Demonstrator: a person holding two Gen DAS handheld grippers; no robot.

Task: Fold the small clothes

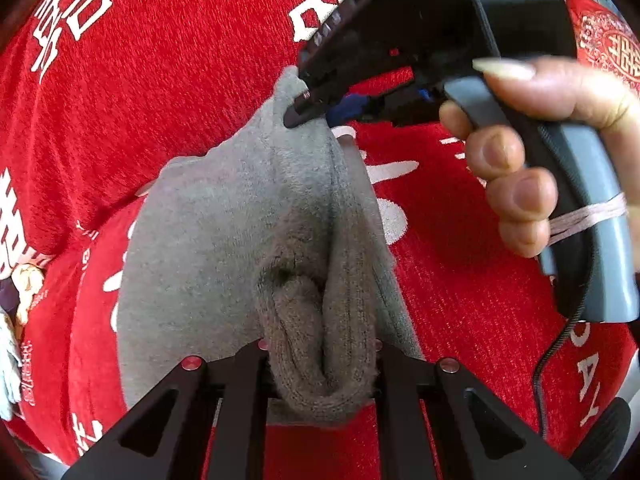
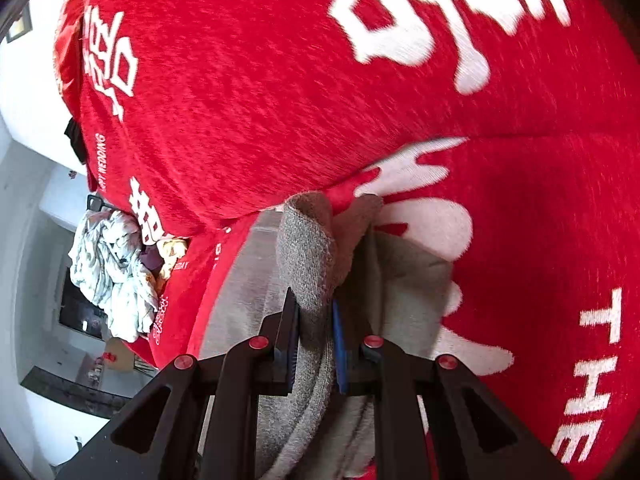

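Note:
A small grey fleece garment (image 1: 224, 232) lies bunched on a red blanket with white lettering (image 1: 160, 60). My left gripper (image 1: 320, 364) is shut on the garment's ribbed grey cuff (image 1: 316, 376) at the near end. My right gripper (image 1: 308, 108), held by a hand, is shut on the garment's far end. In the right wrist view the right gripper (image 2: 314, 332) pinches a ribbed grey fold (image 2: 308, 256) between its blue pads (image 2: 340, 344), with more of the garment (image 2: 404, 276) beneath and the blanket (image 2: 260, 92) behind.
A crumpled pile of white patterned clothes (image 2: 112, 276) lies at the blanket's left edge, also at the left in the left wrist view (image 1: 8, 360). A red patterned cushion (image 1: 604, 40) sits at the far right. The room floor and furniture (image 2: 80, 312) show beyond.

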